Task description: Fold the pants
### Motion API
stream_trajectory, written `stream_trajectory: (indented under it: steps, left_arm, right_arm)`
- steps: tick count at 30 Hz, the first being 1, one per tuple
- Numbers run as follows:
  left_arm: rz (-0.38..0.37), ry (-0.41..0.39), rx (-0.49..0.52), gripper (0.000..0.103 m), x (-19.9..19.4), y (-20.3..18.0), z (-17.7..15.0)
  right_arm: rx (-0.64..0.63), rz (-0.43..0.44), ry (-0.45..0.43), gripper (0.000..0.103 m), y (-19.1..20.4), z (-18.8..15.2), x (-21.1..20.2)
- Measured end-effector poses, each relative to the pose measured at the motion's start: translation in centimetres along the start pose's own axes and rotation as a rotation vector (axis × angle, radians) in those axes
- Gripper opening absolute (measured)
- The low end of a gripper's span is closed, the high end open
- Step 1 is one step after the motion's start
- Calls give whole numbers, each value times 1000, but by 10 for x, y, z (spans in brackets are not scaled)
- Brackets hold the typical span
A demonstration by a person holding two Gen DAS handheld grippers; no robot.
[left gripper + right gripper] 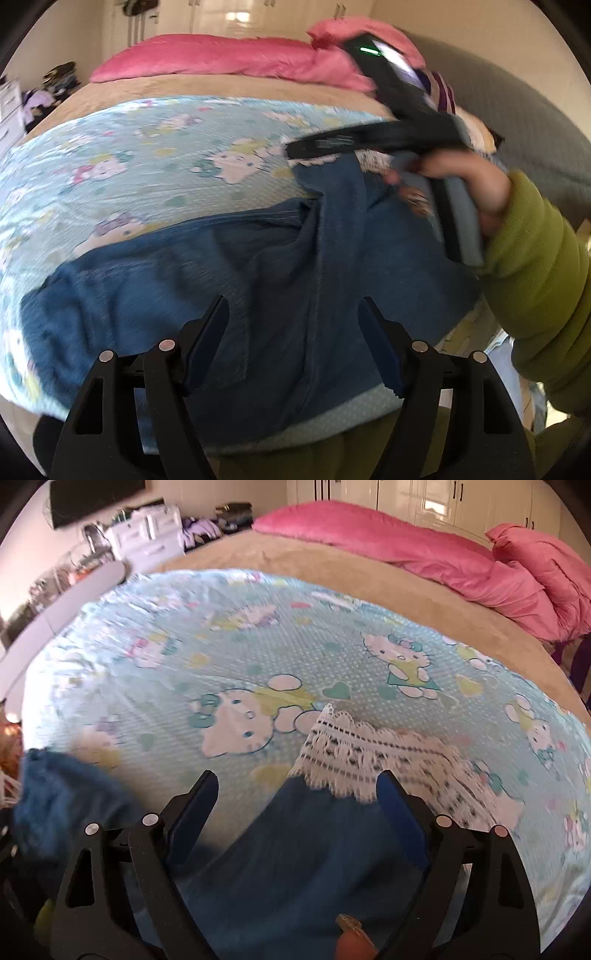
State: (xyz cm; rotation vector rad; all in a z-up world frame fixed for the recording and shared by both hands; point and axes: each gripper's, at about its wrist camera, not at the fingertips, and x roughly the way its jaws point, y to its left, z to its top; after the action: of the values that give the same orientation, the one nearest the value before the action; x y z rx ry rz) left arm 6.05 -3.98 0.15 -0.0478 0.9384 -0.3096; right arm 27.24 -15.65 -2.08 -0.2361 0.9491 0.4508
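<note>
Pants [229,266] lie spread on the cartoon-print sheet [110,155].

We're over the blue pants [258,266], spread across the cartoon sheet [110,155] on the bed. Our left hand-held gripper [293,308] hangs above them, jaws apart, nothing between. At right, a hand [476,184] in a green sleeve [535,266] grips the right hand-held gripper [295,149].

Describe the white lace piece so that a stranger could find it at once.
Start at the bed's light blue cartoon-cat sheet. On it lie the blue pants; the white lace trim sits at their far end. It alone is white openwork with a scalloped edge.
</note>
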Motion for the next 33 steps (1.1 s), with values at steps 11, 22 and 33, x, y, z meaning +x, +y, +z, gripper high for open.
stream_trajectory:
  steps: [11, 22, 33]
  left_arm:
    - [-76, 78, 61, 46, 65, -18, 5]
    - [-86, 44, 58, 49, 56, -14, -2]
    - [-78, 12, 39, 8, 43, -6, -1]
  right_arm:
    - [79, -75, 81, 70, -11, 17, 56]
    - [238, 14, -42, 9, -57, -3, 4]
    - [363, 12, -160, 9, -112, -81, -114]
